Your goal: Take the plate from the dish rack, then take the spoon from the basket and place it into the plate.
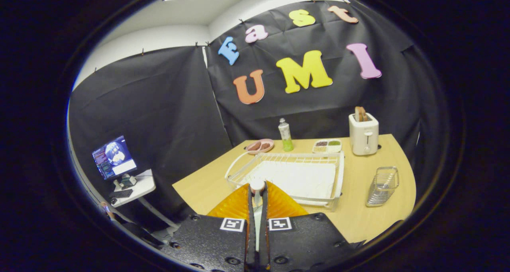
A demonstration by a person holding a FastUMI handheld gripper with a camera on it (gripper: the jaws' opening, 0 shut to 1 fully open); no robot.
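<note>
Black cloth walls close in the booth around a pale wooden table. At the near edge of that table the gripper has its two black fingers drawn almost together, clenched on the white spoon, whose rounded end sticks up just past the fingertips while a pale strip of it runs down the narrow gap between them. Directly under and behind the fingers lies the orange plate, ribbed and translucent, spreading out to either side of them on the table's near corner. Just beyond the plate sits the white wire dish rack with its white tray inside. To the rack's right, well apart from the fingers, stands the metal wire basket. Along the far side of the table are a pink dish, a green-and-white bottle, a small divided tray and a white toaster with bread in its slots. Off the table, a lit monitor rests on a small white stand beside the cloth wall.
</note>
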